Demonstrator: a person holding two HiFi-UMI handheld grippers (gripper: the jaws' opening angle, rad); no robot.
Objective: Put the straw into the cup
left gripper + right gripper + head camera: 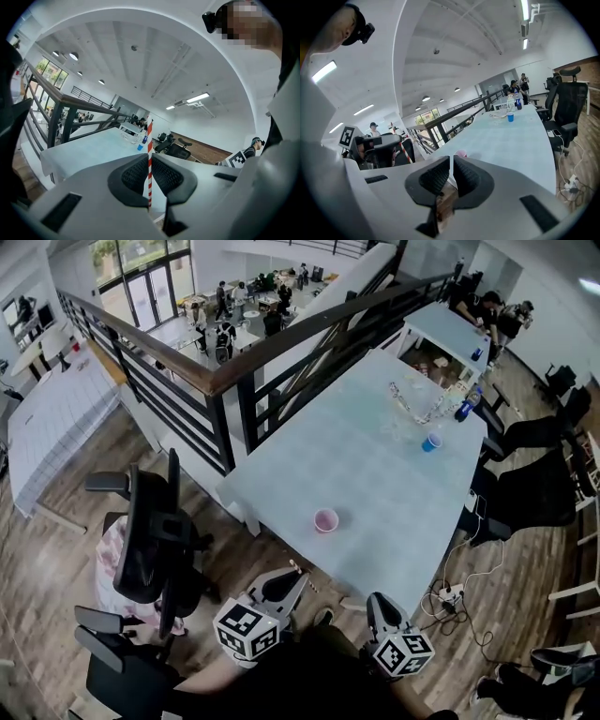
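Observation:
A small pink cup [325,520] stands near the front edge of the pale blue table [375,474]; in the right gripper view the cup [461,153] peeks just over the jaws. My left gripper [292,576] hovers off the table's front edge, shut on a red-and-white striped straw [150,154] that stands upright between its jaws. The straw's tip [298,569] pokes out short of the cup. My right gripper [375,601] hangs beside it to the right, jaws shut [451,171] with nothing between them.
A blue cup [430,442], a bottle [464,409] and clutter sit at the table's far end. Black office chairs [150,531] stand to the left, another [525,498] to the right. A dark railing [234,381] runs behind the table. Cables [450,594] lie on the floor.

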